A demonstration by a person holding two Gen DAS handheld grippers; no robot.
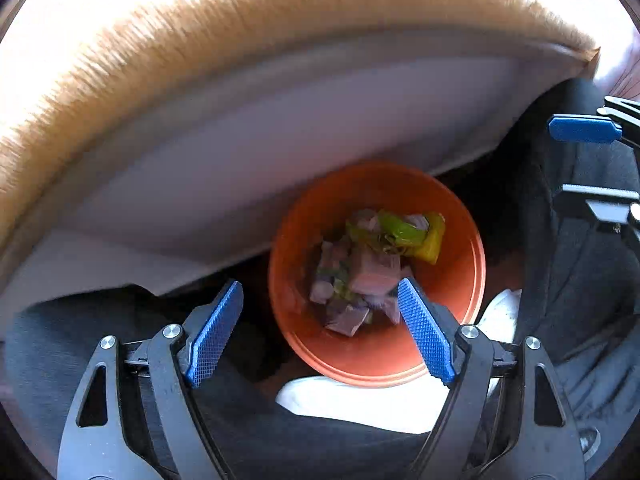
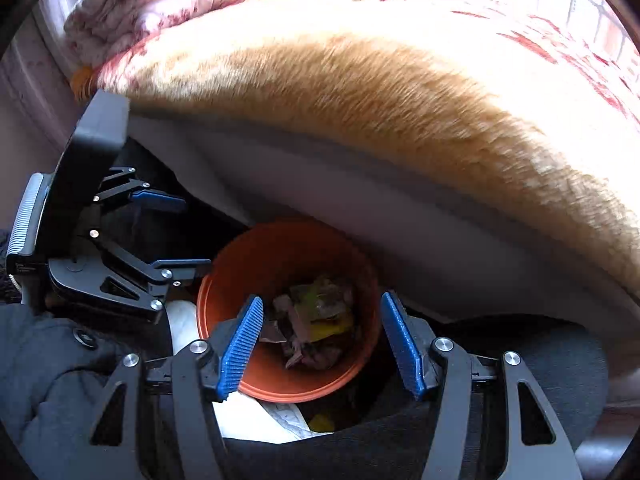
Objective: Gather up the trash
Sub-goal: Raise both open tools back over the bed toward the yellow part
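Observation:
An orange bin (image 1: 372,352) stands on the floor beside the bed, with pink, purple and green-yellow wrappers (image 1: 372,264) in it. My left gripper (image 1: 320,332) is open and empty, held above the bin's near-left rim. In the right wrist view the same bin (image 2: 280,376) holds the trash (image 2: 316,320). My right gripper (image 2: 320,344) is open and empty right above it. The left gripper (image 2: 176,236) shows there at the left, open. The right gripper's blue fingertip (image 1: 580,130) shows at the right edge of the left wrist view.
A bed edge with a white mattress side (image 1: 280,152) and a tan fuzzy blanket (image 1: 240,28) overhangs the bin. A floral quilt (image 2: 160,4) lies on top. Dark trousers (image 1: 580,280) and a white shoe (image 1: 360,404) flank the bin.

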